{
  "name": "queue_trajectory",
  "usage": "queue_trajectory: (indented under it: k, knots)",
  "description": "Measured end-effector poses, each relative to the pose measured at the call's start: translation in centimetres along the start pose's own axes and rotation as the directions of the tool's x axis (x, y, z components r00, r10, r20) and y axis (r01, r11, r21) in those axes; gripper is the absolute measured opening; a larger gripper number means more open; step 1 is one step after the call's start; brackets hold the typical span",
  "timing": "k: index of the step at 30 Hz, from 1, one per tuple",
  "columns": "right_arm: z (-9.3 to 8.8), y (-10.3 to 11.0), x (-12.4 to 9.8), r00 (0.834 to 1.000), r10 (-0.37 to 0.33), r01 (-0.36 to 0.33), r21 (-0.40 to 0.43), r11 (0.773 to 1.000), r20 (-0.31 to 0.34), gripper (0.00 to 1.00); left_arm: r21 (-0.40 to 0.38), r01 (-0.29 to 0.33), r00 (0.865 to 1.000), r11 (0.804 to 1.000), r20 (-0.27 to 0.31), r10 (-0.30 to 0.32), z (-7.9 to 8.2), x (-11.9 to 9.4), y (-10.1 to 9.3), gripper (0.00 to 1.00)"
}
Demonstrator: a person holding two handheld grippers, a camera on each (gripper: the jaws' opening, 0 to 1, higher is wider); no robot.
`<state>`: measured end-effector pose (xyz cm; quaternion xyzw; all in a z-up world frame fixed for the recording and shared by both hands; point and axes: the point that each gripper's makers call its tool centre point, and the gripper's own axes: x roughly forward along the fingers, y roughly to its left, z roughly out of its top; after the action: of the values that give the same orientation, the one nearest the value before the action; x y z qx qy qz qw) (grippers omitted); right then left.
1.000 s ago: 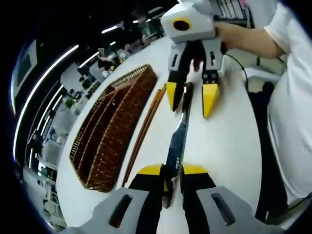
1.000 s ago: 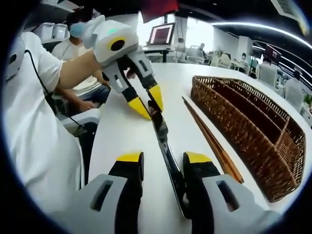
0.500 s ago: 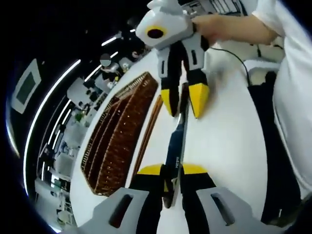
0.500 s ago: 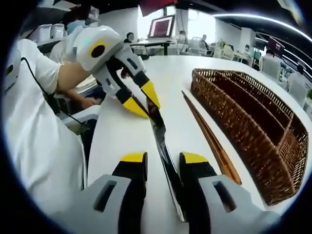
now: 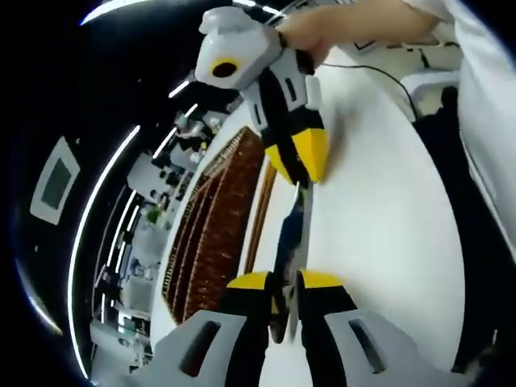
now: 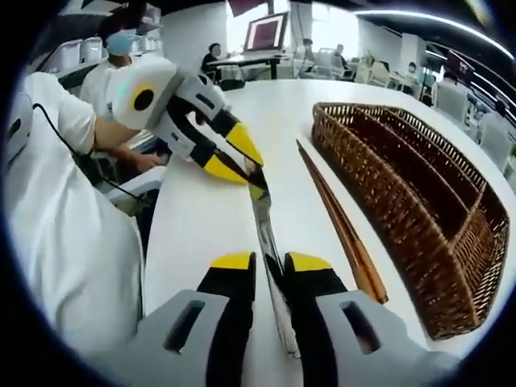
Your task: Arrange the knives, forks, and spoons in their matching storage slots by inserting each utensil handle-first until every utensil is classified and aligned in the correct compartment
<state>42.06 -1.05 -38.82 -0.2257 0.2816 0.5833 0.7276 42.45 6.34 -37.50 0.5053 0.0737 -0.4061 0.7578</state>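
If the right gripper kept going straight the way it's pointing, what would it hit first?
Most likely the left gripper. The right gripper is shut on one end of the knife, and the left one grips its far end, straight ahead along the blade.

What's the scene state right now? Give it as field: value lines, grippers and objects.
held item: knife, gripped at both ends
left gripper: shut on knife
right gripper: shut on knife
wicker tray: on white table, long compartments, no utensil visible inside
chopsticks: brown pair lying flat on table between knife and tray
knife position: beside chopsticks, outside the tray
person: white sleeve at left of right gripper view
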Motion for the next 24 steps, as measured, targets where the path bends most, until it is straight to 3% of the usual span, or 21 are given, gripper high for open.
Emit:
queue_trajectory:
  k: [5,24]
  knots:
    - [-0.11,0.12,0.09,1.0,0.006,-0.006,-0.025,1.0,-0.016,0.11,0.051,-0.023,1.0,0.998,-0.004,0.023,-0.16,0.13,-0.16,0.11]
    - [-0.21,0.79,0.09,1.0,0.028,-0.028,-0.043,0.999,-0.003,0.08,0.069,-0.05,0.999,0.996,0.014,0.049,-0.1,0.19,0.02,0.11]
